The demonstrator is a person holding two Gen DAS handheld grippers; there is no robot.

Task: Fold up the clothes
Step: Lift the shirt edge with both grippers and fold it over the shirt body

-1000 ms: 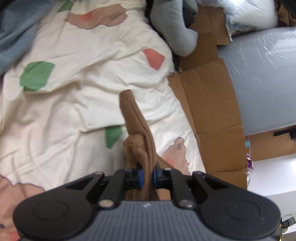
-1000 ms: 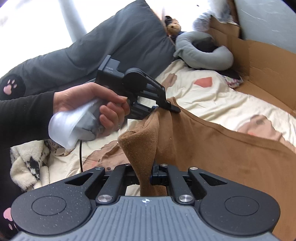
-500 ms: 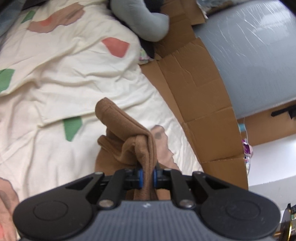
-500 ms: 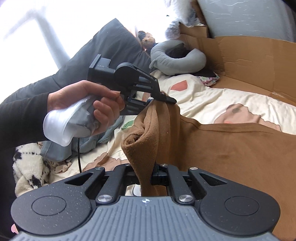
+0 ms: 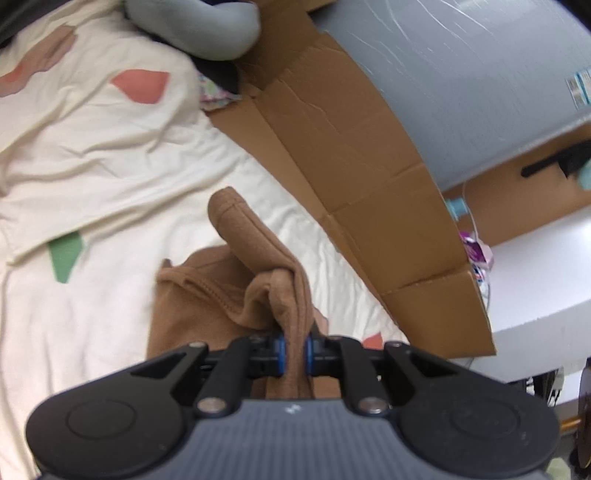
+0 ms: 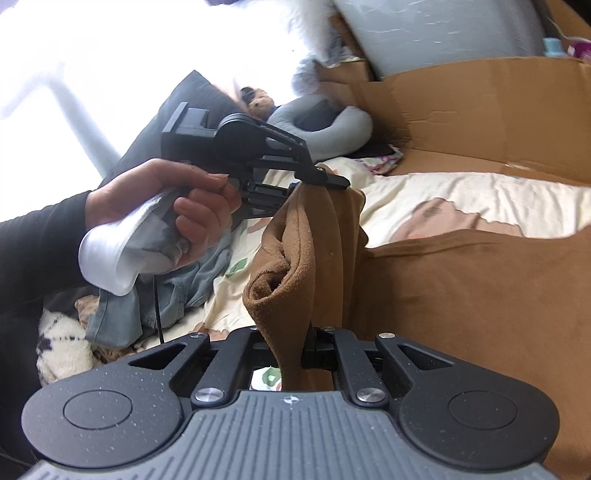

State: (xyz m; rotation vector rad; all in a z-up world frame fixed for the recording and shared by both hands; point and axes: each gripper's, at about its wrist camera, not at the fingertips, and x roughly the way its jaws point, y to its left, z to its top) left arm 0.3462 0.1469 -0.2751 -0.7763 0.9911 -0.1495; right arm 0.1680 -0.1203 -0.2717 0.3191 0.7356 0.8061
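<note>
Item: brown garment (image 6: 461, 295), spread over the patterned bedsheet (image 5: 92, 147) at lower right of the right wrist view, one edge lifted, likely for a fold. Left gripper (image 5: 293, 349) and right gripper (image 6: 295, 347) each pinch bunched cloth. Cardboard (image 5: 351, 184) borders the bed at right.

Garment (image 6: 461, 295) on bedsheet (image 5: 92, 147); cardboard (image 5: 369, 192) right of sheet; pillow (image 5: 207, 29) behind.
</note>
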